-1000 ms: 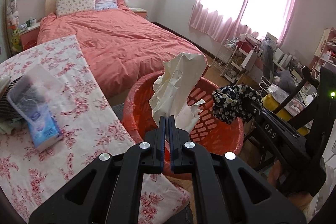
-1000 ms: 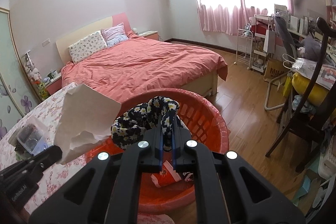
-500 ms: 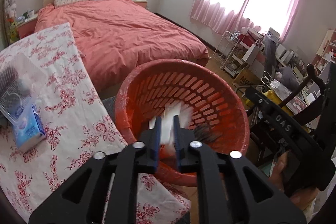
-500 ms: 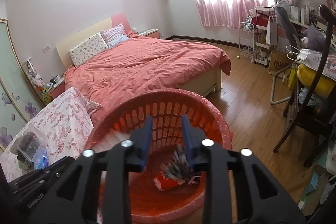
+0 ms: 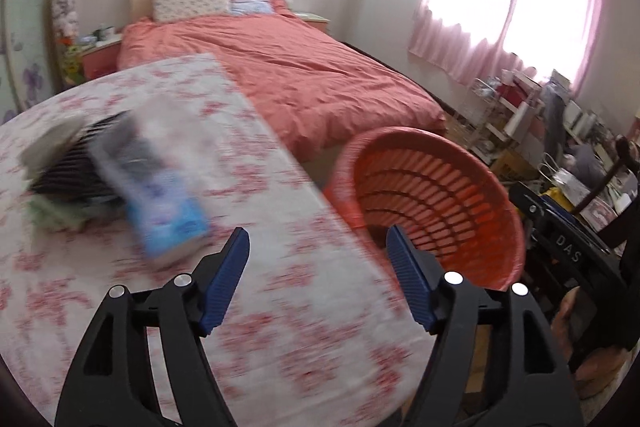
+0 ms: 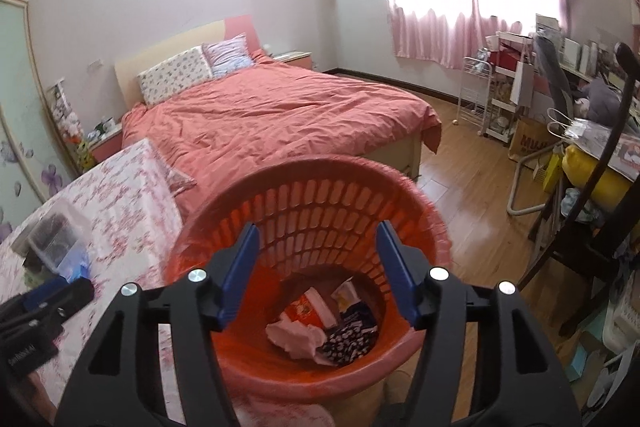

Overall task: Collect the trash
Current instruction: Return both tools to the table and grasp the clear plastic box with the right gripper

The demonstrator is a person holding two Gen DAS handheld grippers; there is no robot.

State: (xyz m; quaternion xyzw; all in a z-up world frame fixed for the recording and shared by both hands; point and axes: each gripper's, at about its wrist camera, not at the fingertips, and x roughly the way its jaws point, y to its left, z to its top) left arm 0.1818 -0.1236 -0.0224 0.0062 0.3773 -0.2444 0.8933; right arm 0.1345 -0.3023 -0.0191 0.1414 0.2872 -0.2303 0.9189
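Observation:
The orange basket (image 6: 308, 195) stands beside the table and also shows in the left wrist view (image 5: 436, 183). On its bottom lie a crumpled white tissue (image 6: 294, 339), a black floral cloth (image 6: 348, 341) and some wrappers (image 6: 316, 307). My right gripper (image 6: 318, 247) is open and empty above the basket. My left gripper (image 5: 318, 259) is open and empty over the table's right edge, left of the basket. A blue tissue pack (image 5: 168, 211) lies on the floral tablecloth (image 5: 200, 307).
A black comb-like object (image 5: 80, 163) on some cloth lies at the table's left. A bed with a red cover (image 6: 280, 115) stands behind. A chair and cluttered shelves (image 6: 580, 147) stand at the right on the wood floor.
Both grippers let go and opened wide; the tissue and the floral cloth dropped into the basket. My left gripper has swung left over the table.

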